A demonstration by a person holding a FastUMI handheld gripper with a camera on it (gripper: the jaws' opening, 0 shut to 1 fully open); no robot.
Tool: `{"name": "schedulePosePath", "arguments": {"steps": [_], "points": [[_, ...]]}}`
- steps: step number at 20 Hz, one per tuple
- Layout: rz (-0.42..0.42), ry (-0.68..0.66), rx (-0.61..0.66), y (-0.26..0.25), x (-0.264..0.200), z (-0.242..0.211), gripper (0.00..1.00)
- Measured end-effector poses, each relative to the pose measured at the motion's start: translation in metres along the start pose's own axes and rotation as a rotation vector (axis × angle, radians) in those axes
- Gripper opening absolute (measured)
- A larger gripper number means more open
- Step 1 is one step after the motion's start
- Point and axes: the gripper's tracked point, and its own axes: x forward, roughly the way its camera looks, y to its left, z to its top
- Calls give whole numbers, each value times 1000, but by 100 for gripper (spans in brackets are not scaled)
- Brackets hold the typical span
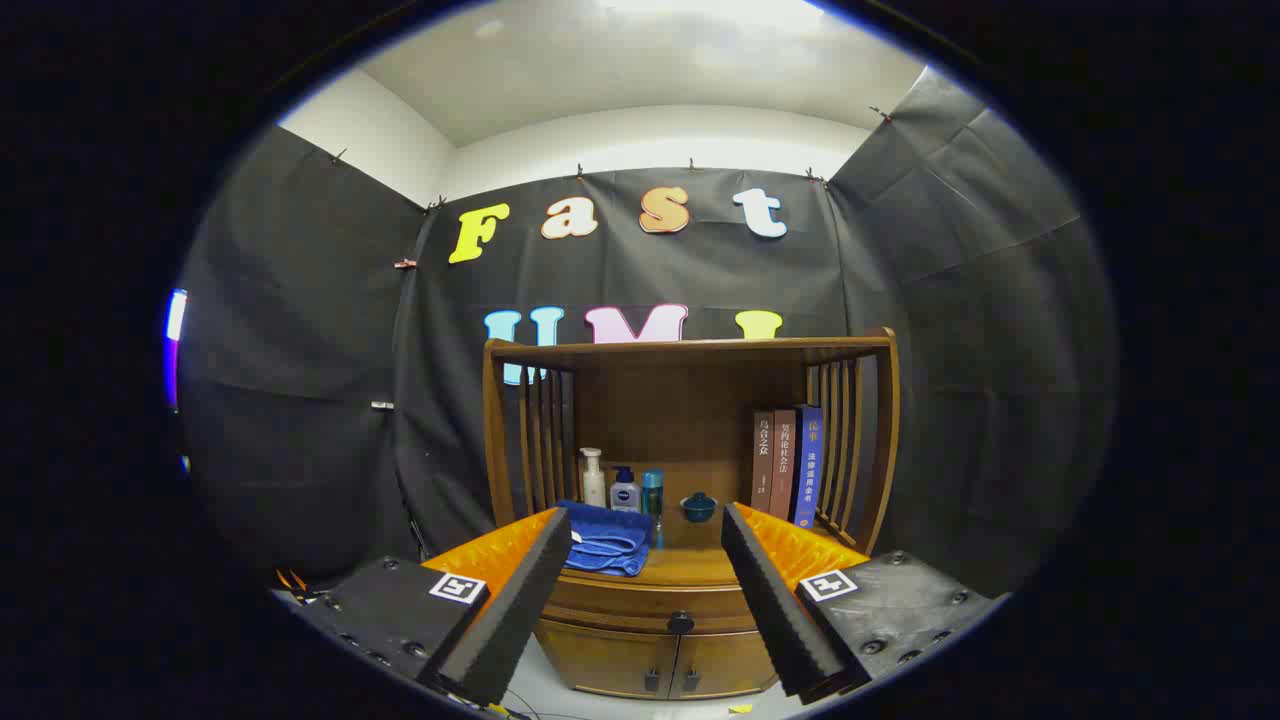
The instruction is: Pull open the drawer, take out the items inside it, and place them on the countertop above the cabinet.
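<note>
Gripper (645,560) held level, facing a wooden cabinet (690,480) that stands against the booth wall at 12 o'clock. Jaws released, spread wide with nothing between them; both fingers (510,610) point toward the cabinet front and stop short of it. Drawer (650,605) sits shut just under the bench (690,570), dead ahead between the two fingers, its dark round knob (681,622) roughly centred in the gap (contents of the drawer cannot be seen). Below the drawer, two cupboard doors (660,660), each with a small dark handle near the middle seam. On the bench, at 11 o'clock from the knob, a folded blue towel (605,545) lies just beyond the left finger's tip, its front edge hanging slightly over the bench lip. Behind the towel, in a row toward the back panel: a white pump bottle (593,478), a dark blue pump bottle (625,490) just beside it, then a slim teal bottle (652,495). A small blue lidded pot (698,507) stands at 12 o'clock from the knob, apart from the bottles. At 1 o'clock, three upright books (787,465), two brown and one blue, lean together against the slatted right side of the cabinet. Slatted rails on both sides carry a flat top shelf (690,350) above the bench.
</note>
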Motion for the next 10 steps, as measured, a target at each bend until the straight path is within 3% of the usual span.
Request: {"name": "schedulePosePath", "arguments": {"steps": [10], "points": [[-4,25,-5,-6,7,-9,98]]}}
